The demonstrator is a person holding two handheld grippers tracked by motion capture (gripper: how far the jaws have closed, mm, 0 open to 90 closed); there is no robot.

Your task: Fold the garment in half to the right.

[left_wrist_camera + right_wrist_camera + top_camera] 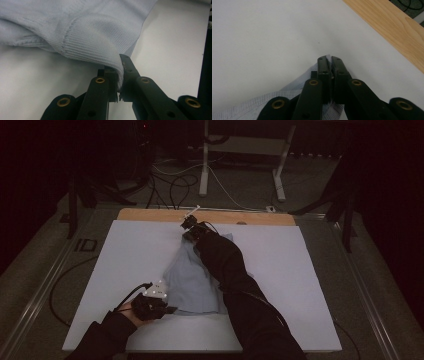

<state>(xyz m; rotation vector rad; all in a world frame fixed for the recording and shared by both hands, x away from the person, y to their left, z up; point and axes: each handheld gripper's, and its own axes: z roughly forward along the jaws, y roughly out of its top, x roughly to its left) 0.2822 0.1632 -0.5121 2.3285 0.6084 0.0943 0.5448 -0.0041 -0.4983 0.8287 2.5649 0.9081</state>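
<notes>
pale blue cloth [192, 282] pinched at both ends on the white sheet [125, 250].

left gripper [167, 309], low and left of centre in the high view, is clamped on the ribbed hem [87, 47]; right gripper [190, 227], upper centre near the wood edge [392, 30], is clamped on a far corner [322, 65]. the cloth lies bunched between them, its long axis running from lower left up to upper centre. each hand already has its own end, so pulling them apart along that line should flatten it.

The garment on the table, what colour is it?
Pale blue-grey, plain, with a ribbed knit edge; the garment shows best in the left gripper view.
</notes>
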